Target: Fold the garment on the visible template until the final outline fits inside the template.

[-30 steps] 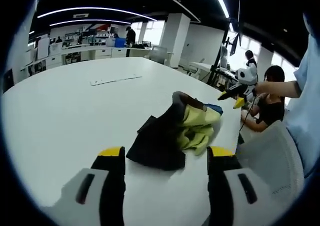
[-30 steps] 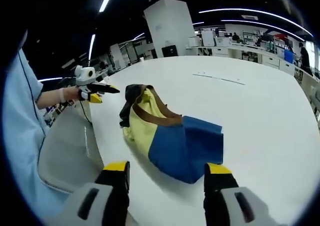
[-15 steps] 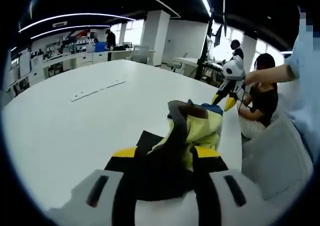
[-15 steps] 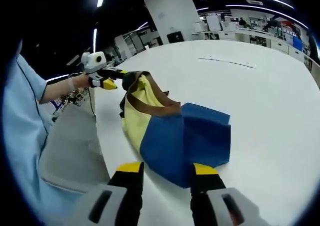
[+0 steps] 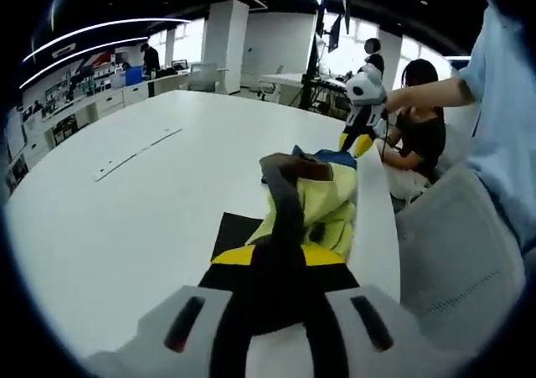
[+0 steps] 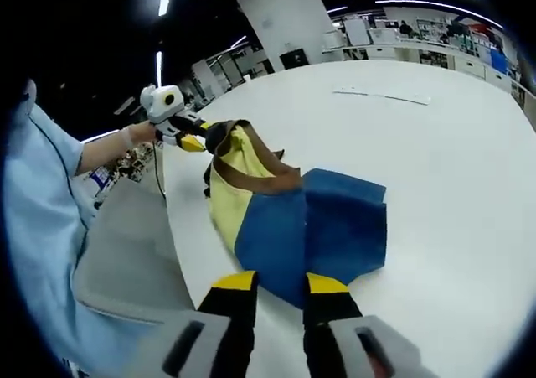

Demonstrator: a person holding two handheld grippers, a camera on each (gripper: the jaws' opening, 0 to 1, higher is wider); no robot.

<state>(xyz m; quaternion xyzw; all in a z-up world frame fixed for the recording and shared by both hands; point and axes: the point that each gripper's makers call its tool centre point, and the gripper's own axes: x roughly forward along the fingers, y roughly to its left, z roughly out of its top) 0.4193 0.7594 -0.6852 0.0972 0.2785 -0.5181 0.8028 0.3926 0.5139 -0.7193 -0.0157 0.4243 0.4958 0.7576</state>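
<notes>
On the white table, near its edge, we see the garment bunched; our left gripper clamps its black end, our right gripper pinches its blue hem.

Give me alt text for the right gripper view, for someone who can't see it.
The right gripper closes on the near blue edge of a crumpled blue, yellow and brown garment on a white table. At the garment's far end, the left gripper pinches its dark edge.
</notes>
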